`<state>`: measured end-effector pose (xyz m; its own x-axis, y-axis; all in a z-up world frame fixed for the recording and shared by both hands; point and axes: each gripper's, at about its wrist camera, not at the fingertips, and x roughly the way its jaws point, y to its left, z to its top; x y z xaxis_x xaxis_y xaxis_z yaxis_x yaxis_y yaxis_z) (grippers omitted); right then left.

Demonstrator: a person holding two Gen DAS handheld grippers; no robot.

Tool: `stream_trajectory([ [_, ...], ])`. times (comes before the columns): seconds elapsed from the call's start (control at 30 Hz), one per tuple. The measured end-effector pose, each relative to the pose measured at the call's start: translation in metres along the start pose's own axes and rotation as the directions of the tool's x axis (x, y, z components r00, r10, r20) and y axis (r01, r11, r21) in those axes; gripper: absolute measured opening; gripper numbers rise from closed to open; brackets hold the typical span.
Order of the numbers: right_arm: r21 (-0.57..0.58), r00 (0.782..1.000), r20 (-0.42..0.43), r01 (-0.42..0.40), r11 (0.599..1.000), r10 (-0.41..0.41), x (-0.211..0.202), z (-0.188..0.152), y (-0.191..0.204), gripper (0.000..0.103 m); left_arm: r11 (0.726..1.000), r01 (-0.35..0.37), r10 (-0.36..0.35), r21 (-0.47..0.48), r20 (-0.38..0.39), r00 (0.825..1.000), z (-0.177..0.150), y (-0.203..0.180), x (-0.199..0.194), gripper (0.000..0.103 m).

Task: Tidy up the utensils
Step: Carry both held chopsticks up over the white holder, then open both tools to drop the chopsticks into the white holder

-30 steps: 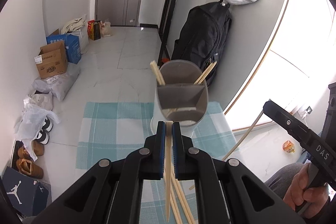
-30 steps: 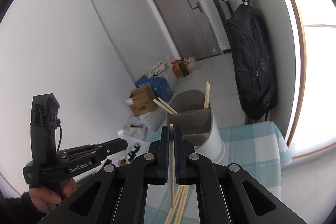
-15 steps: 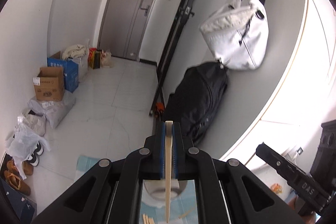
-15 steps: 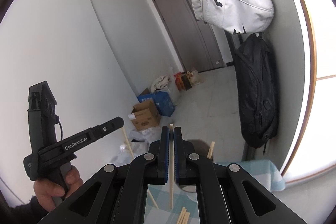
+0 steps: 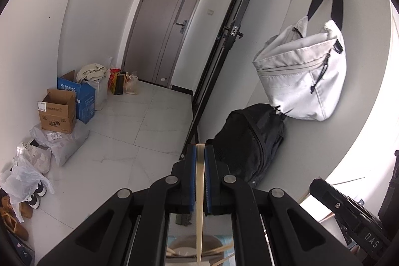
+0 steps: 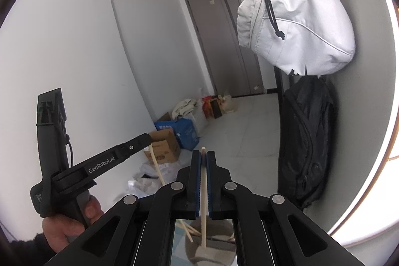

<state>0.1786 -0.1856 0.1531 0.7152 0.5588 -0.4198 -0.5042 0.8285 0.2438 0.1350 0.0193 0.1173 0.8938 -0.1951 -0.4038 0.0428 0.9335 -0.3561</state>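
While each claw is clamped on a single chopstick, both sticks hang steeply, tips down, toward the grey holder far below the fingers. The left gripper (image 5: 200,153) pinches its flat chopstick (image 5: 200,203) between blue pads, the tip hovering above the holder (image 5: 189,244) at the bottom of the view. The right gripper (image 6: 203,158) squeezes a thinner round chopstick (image 6: 204,203), its lower end over the holder (image 6: 212,233), where other sticks already lean.

Judging by the narrow grip near each stick's top, the long free end could swing or slip, and a release from this height could bounce a stick off the rim or divider. The two claws work close together, so their sticks might clash over the same opening.
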Motion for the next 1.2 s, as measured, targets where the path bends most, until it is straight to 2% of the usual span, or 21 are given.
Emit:
stream_trajectory([
  [0.27,-0.049,0.999,-0.042,0.009,0.999,-0.011,0.044,-0.005,-0.004,0.003,1.0,-0.016,0.016,0.004,-0.024,1.0,-0.013,0.01,0.031,0.002],
  [0.57,-0.09,0.995,-0.097,0.018,0.996,-0.026,0.072,-0.026,-0.012,0.003,0.999,0.021,-0.02,0.028,-0.041,0.999,-0.038,0.015,0.043,0.002],
  [0.77,-0.103,0.987,-0.163,-0.015,0.995,-0.002,0.087,-0.042,-0.012,0.003,0.995,0.072,-0.066,0.068,-0.076,0.995,-0.045,0.01,0.043,0.002],
  [0.87,-0.094,0.981,-0.195,-0.034,0.995,0.015,0.091,-0.049,-0.012,0.003,0.991,0.104,-0.095,0.084,-0.105,0.99,-0.048,0.01,0.04,0.002],
  [0.93,-0.077,0.976,-0.217,-0.051,0.996,0.033,0.093,-0.054,-0.013,0.004,0.986,0.145,-0.132,0.08,-0.145,0.981,-0.052,0.013,0.04,0.002],
  [1.07,0.002,0.968,-0.239,-0.084,0.996,0.082,0.091,-0.061,-0.021,0.007,0.982,0.18,-0.166,0.052,-0.204,0.965,-0.055,0.02,0.038,0.003],
  [1.13,0.041,0.969,-0.232,-0.078,0.996,0.085,0.086,-0.063,-0.024,0.007,0.983,0.183,-0.173,0.019,-0.244,0.954,-0.054,0.025,0.039,0.006],
  [1.2,0.086,0.969,-0.228,-0.078,0.993,0.096,0.081,-0.064,-0.03,0.014,0.989,0.148,-0.14,0.009,-0.268,0.953,-0.053,0.027,0.039,0.021],
])
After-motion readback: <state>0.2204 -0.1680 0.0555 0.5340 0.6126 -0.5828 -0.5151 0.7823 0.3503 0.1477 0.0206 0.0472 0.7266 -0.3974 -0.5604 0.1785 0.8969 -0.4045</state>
